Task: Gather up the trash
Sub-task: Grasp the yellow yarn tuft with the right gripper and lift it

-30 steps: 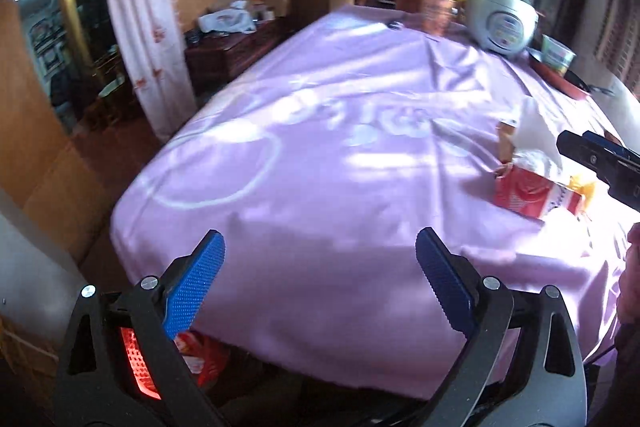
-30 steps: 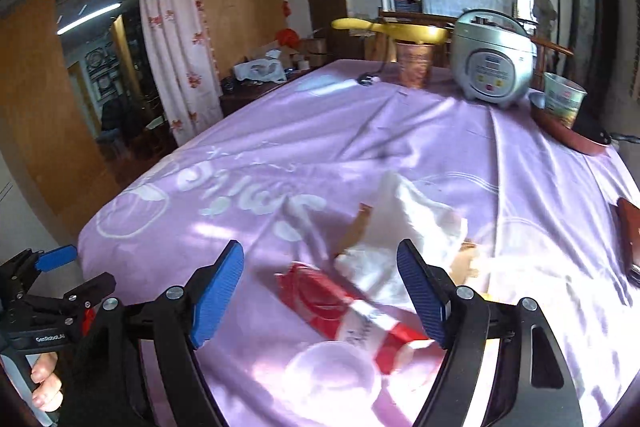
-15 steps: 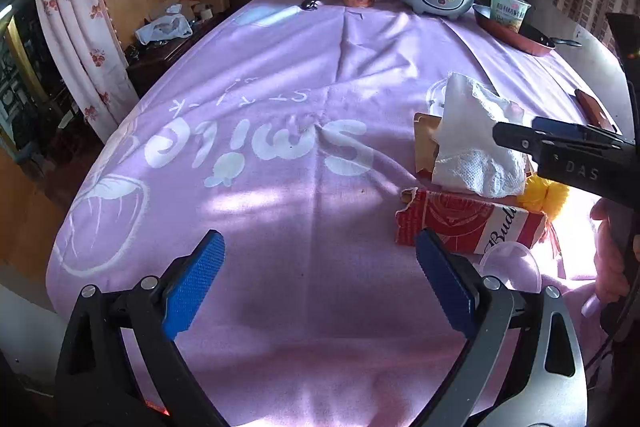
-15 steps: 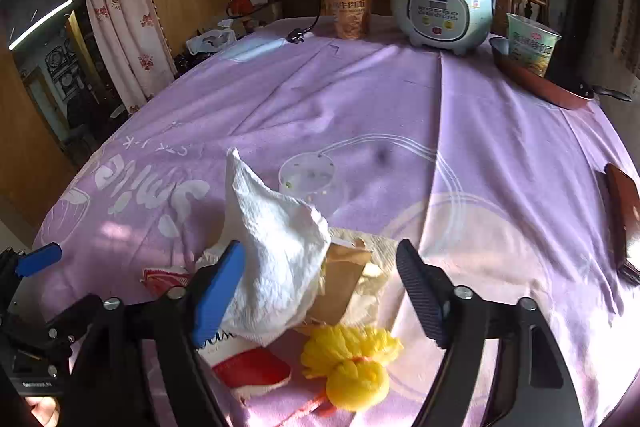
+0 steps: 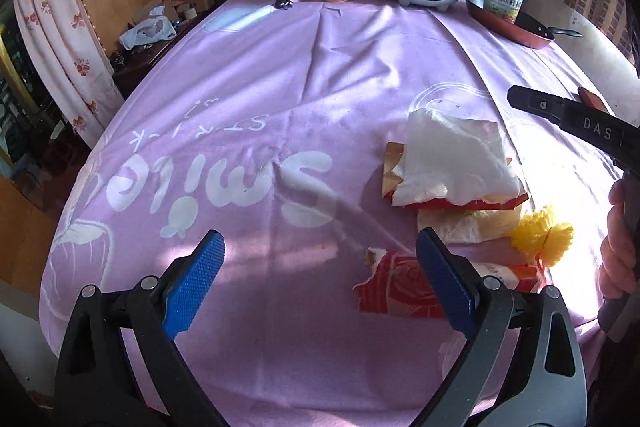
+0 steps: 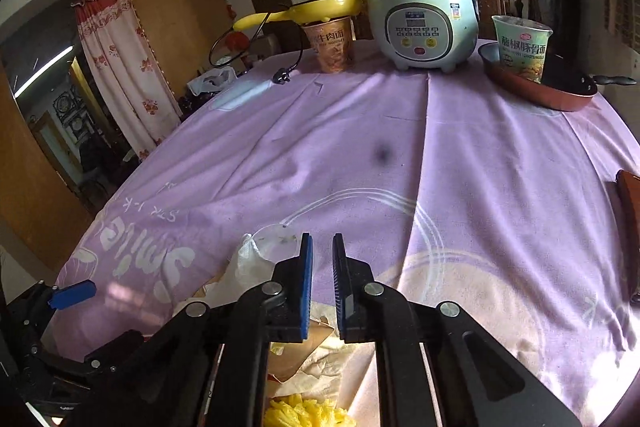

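on the purple-clothed counter [image 5: 320,75], trash heaped near the front right edge: white tissue [image 5: 452,155] over brown paper, red wrapper [image 5: 396,287], yellow tuft [image 5: 540,235]; left hand-held gripper [image 5: 320,283] wide open and empty beside the wrapper, right hand-held gripper [image 6: 322,283] closing above the heap, nothing between its pads.

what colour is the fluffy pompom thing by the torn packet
Bright yellow pompom, clearest in the left wrist view.
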### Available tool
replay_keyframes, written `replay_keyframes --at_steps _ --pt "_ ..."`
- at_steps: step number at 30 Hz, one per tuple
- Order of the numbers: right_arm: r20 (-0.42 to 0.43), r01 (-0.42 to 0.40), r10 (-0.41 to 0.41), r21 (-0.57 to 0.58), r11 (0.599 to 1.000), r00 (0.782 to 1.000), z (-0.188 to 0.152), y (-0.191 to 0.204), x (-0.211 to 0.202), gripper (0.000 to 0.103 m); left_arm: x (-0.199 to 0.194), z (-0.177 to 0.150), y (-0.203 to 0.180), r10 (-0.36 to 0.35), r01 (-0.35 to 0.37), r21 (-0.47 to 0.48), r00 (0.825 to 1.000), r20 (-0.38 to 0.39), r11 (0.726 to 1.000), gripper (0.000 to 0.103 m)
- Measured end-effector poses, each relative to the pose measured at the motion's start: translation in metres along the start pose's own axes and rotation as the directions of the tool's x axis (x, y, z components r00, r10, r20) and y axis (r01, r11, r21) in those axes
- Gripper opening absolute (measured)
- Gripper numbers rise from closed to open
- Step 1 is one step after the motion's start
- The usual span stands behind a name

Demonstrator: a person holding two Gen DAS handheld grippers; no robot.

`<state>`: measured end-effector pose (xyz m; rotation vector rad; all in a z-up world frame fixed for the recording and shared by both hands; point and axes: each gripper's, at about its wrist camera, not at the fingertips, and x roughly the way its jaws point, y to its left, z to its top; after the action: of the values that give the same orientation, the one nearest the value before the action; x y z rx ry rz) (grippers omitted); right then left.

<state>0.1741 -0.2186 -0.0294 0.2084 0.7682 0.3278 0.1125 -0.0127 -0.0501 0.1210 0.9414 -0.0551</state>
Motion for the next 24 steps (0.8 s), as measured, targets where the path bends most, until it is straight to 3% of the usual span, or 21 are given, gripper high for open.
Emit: replay_keyframes --at_steps 1,2,3,10,15,18,24 --pt "-0.001 -0.002 0.002 0.007 1.0 1.0 0.0 -0.001 -0.001 0.034 0.001 0.001 -0.003 -0.007 0.007 0.006 1.0 -0.002 1.0 0.093" --pt "0.007 0.004 -0.004 0.01 1.0 1.0 -0.002 -0.001 -0.002 0.055 0.002 0.0 -0.005 -0.018 0.018 0.014 1.0 -0.006 1.0 0.093" --pt "0.017 0.01 -0.011 0.007 1.0 1.0 -0.002 0.0 -0.004 0.06 0.003 -0.002 -0.006 -0.031 0.032 0.02 0.999 -0.012 0.999 0.093" --pt "-0.05 -0.013 0.012 -0.022 1.0 0.999 -0.007 0.01 0.006 0.071 0.013 -0.009 0.0 -0.118 0.117 -0.024 0.992 -0.055 0.993 0.094" --pt "-0.091 -0.022 0.016 -0.062 0.998 0.996 -0.011 0.017 0.01 0.075 0.006 -0.008 0.021 -0.044 0.042 -0.059 0.998 -0.034 0.997 0.094" --pt "-0.111 -0.025 0.014 -0.099 0.995 0.994 -0.014 0.025 0.013 0.075 -0.006 -0.013 0.034 -0.087 0.084 -0.083 0.996 -0.032 0.993 0.094" --pt "-0.125 -0.032 0.012 -0.164 0.986 0.992 -0.022 0.034 0.009 0.075 -0.017 -0.04 0.014 -0.161 0.162 0.016 0.984 -0.083 0.987 0.094"
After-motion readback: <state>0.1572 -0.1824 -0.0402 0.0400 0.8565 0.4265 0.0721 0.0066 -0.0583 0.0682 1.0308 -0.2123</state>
